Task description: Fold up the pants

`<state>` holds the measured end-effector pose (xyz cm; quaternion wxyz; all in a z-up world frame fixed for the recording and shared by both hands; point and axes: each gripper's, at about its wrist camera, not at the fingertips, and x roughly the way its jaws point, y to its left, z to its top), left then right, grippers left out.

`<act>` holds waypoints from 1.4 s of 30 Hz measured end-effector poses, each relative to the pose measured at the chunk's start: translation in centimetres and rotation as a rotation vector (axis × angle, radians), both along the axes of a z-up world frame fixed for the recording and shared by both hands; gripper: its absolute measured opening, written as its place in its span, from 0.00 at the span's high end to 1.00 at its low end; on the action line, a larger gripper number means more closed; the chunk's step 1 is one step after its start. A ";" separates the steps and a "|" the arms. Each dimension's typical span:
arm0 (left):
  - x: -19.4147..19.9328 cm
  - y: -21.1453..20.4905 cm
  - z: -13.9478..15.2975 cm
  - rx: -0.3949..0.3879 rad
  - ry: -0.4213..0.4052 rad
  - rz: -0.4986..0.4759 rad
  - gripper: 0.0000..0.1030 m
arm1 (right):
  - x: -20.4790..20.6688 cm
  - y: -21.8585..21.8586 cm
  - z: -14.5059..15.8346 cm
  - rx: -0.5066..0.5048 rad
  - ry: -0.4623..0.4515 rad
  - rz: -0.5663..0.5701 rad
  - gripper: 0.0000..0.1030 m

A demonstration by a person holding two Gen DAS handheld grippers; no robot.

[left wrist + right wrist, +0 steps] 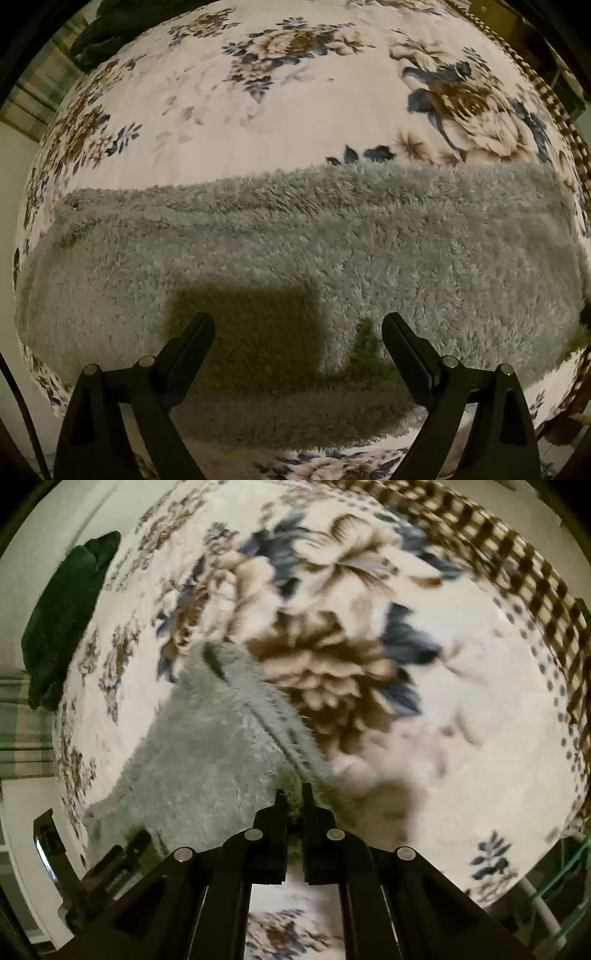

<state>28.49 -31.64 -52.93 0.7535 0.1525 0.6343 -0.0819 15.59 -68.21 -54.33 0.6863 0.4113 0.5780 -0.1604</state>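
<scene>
The fluffy grey pants [295,236] lie flat across a floral blanket [258,110], folded into a long band. My left gripper [298,325] is open and empty, hovering just above the near part of the pants and casting a shadow on them. In the right wrist view the pants [207,753] stretch away to the upper left. My right gripper [293,794] is shut on the pants' near edge, with grey fleece pinched between its fingertips [281,801]. This view is blurred by motion.
A dark green garment [62,627] lies at the blanket's far left edge; it also shows in the left wrist view [107,33]. A brown checked border [517,565] runs along the blanket's right side. The other gripper's body [92,871] shows at lower left.
</scene>
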 end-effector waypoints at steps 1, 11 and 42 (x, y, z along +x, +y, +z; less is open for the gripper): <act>-0.1 -0.2 -0.1 -0.004 0.004 -0.001 0.10 | -0.2 -0.1 -1.0 0.031 0.015 0.016 0.93; -1.3 -0.9 -2.4 -0.051 0.086 0.001 0.10 | -5.8 1.6 -6.1 0.307 -0.148 -0.139 0.18; 1.7 1.7 -2.1 -0.056 0.058 0.024 0.00 | 5.3 11.5 -10.1 0.320 -0.449 -0.321 0.80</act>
